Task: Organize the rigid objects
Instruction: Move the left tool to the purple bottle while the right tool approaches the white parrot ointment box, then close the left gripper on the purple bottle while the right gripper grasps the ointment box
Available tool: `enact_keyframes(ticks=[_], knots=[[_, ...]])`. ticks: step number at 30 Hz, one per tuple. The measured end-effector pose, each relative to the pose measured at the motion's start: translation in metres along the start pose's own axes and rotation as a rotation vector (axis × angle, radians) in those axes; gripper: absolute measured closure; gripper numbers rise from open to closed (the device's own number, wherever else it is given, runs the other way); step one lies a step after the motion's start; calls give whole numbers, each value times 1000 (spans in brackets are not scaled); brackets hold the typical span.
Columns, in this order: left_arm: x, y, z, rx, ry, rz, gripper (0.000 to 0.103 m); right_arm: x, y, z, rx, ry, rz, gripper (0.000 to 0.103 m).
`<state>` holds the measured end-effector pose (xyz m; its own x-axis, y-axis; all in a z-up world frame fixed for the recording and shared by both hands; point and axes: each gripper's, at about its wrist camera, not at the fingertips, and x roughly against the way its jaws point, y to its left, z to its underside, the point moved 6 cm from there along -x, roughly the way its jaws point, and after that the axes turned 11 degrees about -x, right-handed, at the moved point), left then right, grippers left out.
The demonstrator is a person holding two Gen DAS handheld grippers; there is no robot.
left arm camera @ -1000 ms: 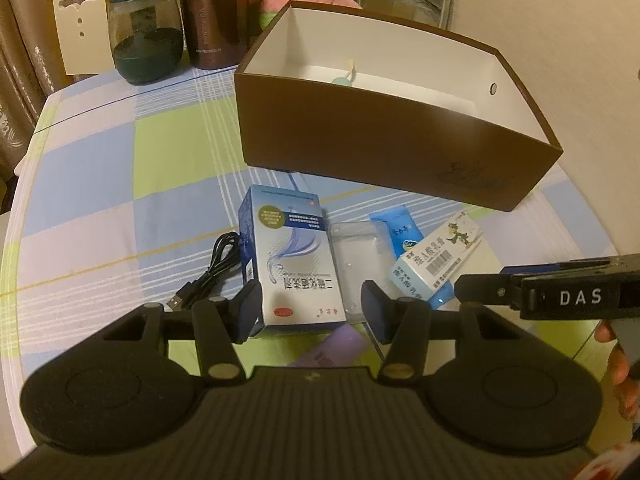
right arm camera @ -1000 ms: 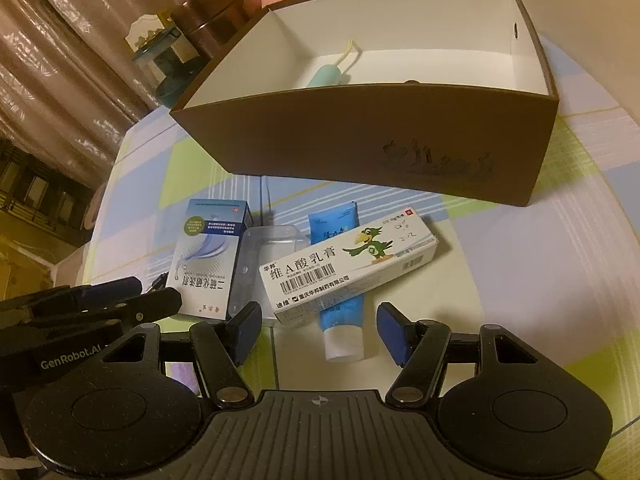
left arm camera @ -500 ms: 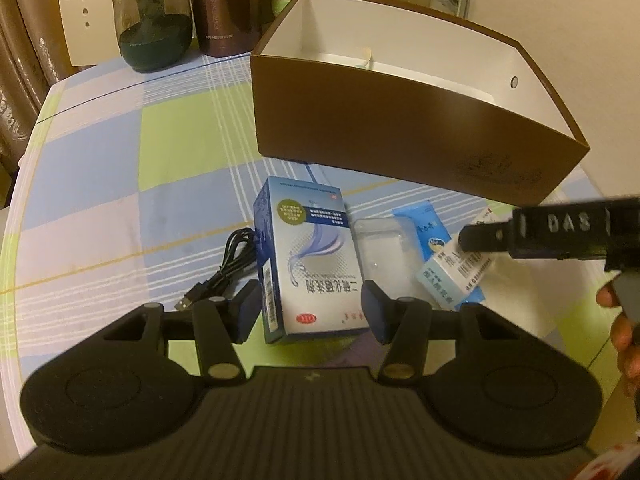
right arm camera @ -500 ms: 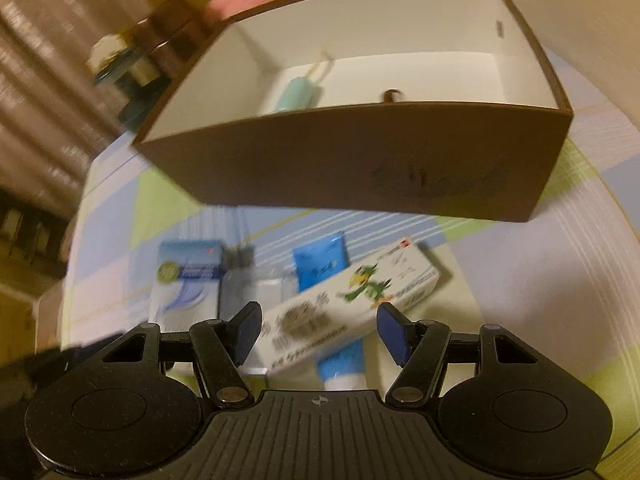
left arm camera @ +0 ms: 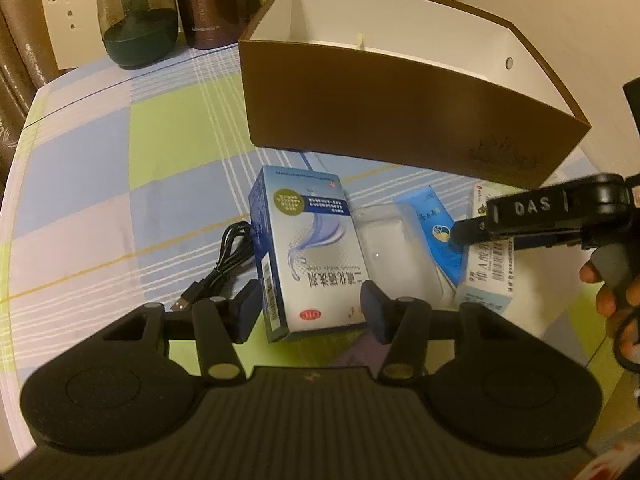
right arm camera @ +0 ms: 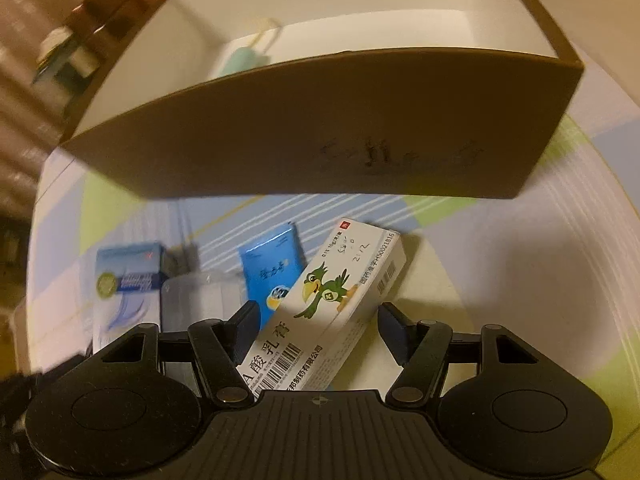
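Observation:
A blue-and-white carton point(left arm camera: 308, 248) lies on the checked tablecloth between the fingers of my left gripper point(left arm camera: 312, 316). Its pads stand close to the carton's sides, and I see no squeeze. A white carton with a green parrot point(right arm camera: 332, 300) lies slantwise between the fingers of my right gripper point(right arm camera: 320, 320), which is open and low over it. Seen from the left wrist, the right gripper point(left arm camera: 464, 232) hovers over the blue tube point(left arm camera: 432, 216) and the parrot carton point(left arm camera: 488, 264). A clear plastic case point(left arm camera: 384, 240) lies between the carton and the tube. Behind them stands the brown box point(left arm camera: 400, 120).
A black USB cable point(left arm camera: 228, 260) lies left of the blue-and-white carton. Inside the brown box point(right arm camera: 320, 136) rests a teal item on a stick point(right arm camera: 240, 60). A glass jar point(left arm camera: 136, 20) and a brown canister point(left arm camera: 208, 4) stand at the table's back. A hand point(left arm camera: 612, 300) holds the right gripper.
My right gripper has come down and forward, so the parrot carton now lies between its fingers. The left gripper has crept slightly closer to the blue-and-white carton.

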<state>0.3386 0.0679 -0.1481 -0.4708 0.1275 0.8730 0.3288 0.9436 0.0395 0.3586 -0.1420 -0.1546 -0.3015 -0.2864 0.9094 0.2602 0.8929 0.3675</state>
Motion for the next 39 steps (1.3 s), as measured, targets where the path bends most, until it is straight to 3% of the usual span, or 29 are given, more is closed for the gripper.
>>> enact_keyframes(ticks=[4, 8, 12, 19, 27, 32, 39], knots=[[6, -1, 8, -11, -2, 16, 52, 12, -3, 9, 147, -15, -20, 41], [11, -4, 17, -36, -4, 40, 52, 21, -12, 16, 211, 19, -42, 48], [13, -14, 29, -99, 3, 78, 52, 24, -25, 25, 275, 39, -3, 50], [-2, -31, 48, -212, 48, 86, 55, 25, -48, 38, 262, 38, -11, 50], [-26, -40, 54, -248, 94, 50, 58, 30, -48, 49, 289, 4, -26, 49], [-29, -44, 54, -163, 104, 29, 70, 34, -48, 50, 309, -29, -15, 49], [-29, -57, 48, -12, 111, 27, 72, 35, -48, 51, 307, -37, -12, 49]])
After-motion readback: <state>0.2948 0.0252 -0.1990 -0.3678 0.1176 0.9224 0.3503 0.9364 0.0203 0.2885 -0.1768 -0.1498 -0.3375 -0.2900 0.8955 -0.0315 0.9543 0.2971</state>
